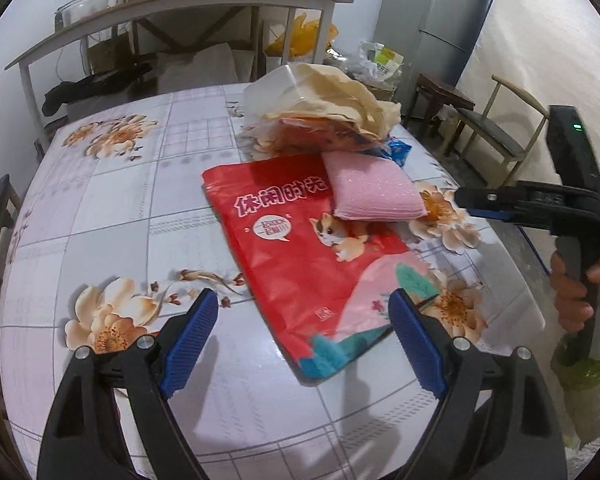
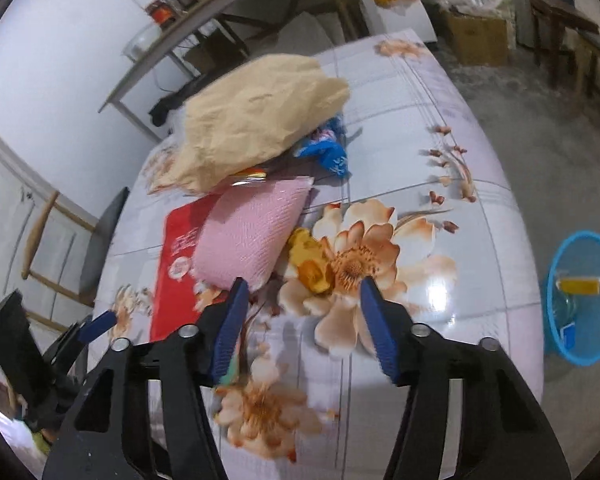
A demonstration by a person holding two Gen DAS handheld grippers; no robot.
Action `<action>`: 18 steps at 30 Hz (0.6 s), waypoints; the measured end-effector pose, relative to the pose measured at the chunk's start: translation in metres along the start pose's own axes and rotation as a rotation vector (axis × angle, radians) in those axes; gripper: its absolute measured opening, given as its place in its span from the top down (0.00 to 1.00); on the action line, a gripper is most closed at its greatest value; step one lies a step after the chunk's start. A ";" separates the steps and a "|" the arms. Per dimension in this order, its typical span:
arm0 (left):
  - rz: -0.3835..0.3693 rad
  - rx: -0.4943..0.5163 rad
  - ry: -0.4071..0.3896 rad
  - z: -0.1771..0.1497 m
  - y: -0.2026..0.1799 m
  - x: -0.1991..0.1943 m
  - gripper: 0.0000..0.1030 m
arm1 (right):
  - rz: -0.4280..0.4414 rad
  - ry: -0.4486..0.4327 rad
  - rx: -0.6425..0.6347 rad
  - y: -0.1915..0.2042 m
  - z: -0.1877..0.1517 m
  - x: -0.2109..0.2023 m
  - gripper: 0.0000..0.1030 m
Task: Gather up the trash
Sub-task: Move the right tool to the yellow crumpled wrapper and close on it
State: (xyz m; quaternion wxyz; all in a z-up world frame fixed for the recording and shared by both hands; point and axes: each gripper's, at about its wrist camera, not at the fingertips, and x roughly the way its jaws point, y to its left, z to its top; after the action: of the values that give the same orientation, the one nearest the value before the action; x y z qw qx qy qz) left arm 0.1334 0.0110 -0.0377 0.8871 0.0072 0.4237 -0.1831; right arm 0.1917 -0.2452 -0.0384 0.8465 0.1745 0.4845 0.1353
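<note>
Red bag [image 1: 300, 240] near table edge [image 2: 532, 280], right tongs [image 2: 300, 304] seemingly empty

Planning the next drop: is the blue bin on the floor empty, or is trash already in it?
Not empty. The blue bin already holds a yellow packet and other bits.

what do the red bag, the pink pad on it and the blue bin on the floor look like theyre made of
Red bag: thin plastic film, likely; glossy, printed, lying flat with soft wrinkles.
Pink pad: looks like soft sponge or woven cloth, with a fine glinting grid texture; which one is unclear.
Blue bin: probably rigid moulded plastic, with a smooth, even-coloured rim.
</note>
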 end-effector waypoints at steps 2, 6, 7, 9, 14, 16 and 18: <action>-0.001 0.003 -0.012 0.001 0.001 0.000 0.18 | -0.006 0.006 0.016 -0.002 0.005 0.007 0.55; -0.020 0.013 -0.022 0.005 0.000 0.002 0.21 | -0.026 0.022 0.011 0.001 0.012 0.019 0.59; -0.028 0.016 -0.024 0.006 -0.001 0.003 0.21 | -0.036 0.028 0.005 0.002 0.013 0.023 0.61; -0.037 0.022 -0.029 0.009 -0.002 0.004 0.21 | -0.041 0.041 -0.003 0.004 0.015 0.028 0.64; -0.050 0.031 -0.029 0.014 -0.006 0.007 0.21 | -0.058 0.064 -0.026 0.006 0.011 0.032 0.72; -0.053 0.034 -0.025 0.016 -0.007 0.009 0.21 | -0.064 0.068 -0.044 0.009 0.010 0.033 0.73; -0.055 0.035 -0.020 0.016 -0.009 0.011 0.21 | -0.072 0.067 -0.060 0.011 0.009 0.034 0.76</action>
State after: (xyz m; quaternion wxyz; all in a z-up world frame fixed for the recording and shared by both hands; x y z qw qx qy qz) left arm 0.1489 -0.0041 -0.0343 0.8857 0.0090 0.4115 -0.2147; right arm 0.2154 -0.2236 -0.0557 0.8390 0.1269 0.5142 0.1247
